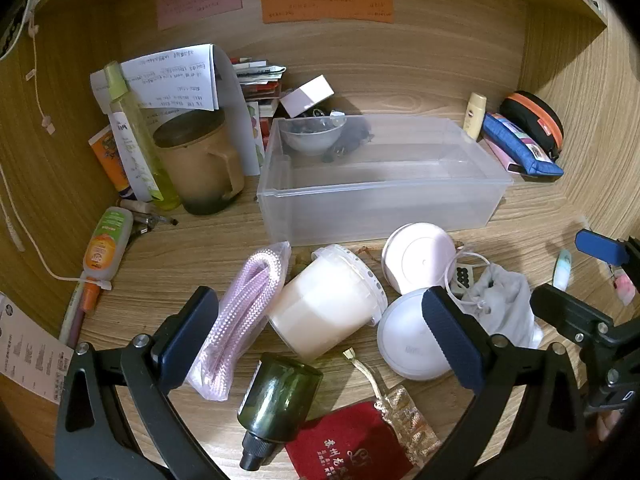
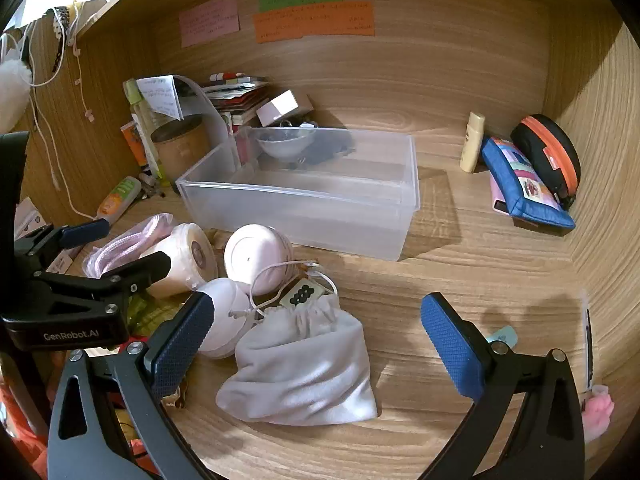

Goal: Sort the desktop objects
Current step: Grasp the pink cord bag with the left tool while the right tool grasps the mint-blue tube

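Clutter lies on my desk in front of the clear plastic box (image 1: 380, 200), which looks like the place to put it all: a white tub (image 1: 326, 306), a green bottle (image 1: 276, 400), a red pouch (image 1: 352, 444) and a grey bag (image 2: 304, 372). My left tongs (image 1: 320, 336) hang wide apart over the tub, holding nothing. My right tongs (image 2: 316, 344) hang wide apart over the grey bag, holding nothing, so I think I am about to pick.

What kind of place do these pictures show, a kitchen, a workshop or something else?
Most likely a home or dormitory desk set in a wooden alcove: paper notes are stuck on the back panel, and a clear plastic storage box, a pencil case and toiletry bottles lie around.
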Motion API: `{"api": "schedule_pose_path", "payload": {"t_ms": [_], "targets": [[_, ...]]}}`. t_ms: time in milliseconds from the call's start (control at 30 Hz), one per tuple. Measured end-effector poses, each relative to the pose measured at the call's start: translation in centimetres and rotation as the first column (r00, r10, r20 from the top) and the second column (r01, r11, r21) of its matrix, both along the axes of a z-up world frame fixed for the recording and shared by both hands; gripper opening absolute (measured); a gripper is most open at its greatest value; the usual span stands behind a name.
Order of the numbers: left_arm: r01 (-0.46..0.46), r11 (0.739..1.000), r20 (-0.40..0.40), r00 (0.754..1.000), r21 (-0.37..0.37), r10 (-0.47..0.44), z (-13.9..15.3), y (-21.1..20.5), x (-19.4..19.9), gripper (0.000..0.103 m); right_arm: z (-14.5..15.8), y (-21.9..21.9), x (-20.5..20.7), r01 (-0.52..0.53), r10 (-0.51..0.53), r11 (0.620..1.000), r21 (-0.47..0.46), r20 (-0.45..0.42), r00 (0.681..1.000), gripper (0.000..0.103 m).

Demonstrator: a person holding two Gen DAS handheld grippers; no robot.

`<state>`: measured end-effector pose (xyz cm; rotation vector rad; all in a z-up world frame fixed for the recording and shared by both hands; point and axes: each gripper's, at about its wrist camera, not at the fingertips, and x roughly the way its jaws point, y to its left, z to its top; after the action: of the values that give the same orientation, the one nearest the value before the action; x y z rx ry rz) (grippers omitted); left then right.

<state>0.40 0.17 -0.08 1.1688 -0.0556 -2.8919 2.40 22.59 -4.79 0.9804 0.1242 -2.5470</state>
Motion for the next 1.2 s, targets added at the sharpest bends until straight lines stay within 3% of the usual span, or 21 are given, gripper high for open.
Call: {"api": "schedule_pose_path", "payload": {"t_ms": [467,833,933,1067,1200], "targets": [[-0.023,1.0,-0.001,1.0,0.02,0.023,0.0,-0.8,0.0,0.103,0.1,-0.1,0.0,0.001,-0.001,1.0,0.008,0.001,1.0,0.103],[-0.026,0.994,-0.045,0.999,0.109,0.031,0.8,-3.6,0.5,0.103,0.1,0.0,0.2,0.005,-0.005,1.0,0.01,-0.011,1.0,0.103],[0.007,0.986,-0.023,1.0,0.169,-0.003,0.4,-5.0,0.1,0.103,0.0,0.5,0.0,0.021,-0.021,1.0,0.009,-0.01,1.0,0.103],[-0.004,0.992,0.002,1.0,0.129,0.003,-0.1,-6.0,-0.3,0.103,-0.2,2.0,-0.7,0.059,-0.059,0.998,0.01,0.001,0.998,0.103],[0.015,0.986,0.079,0.996,0.168,-0.029,-0.7,-7.8,-1.1,0.103,-0.5,4.0,-1.2,0.114,-0.115,0.993,0.018,0.019,0.993,0.103]]}}
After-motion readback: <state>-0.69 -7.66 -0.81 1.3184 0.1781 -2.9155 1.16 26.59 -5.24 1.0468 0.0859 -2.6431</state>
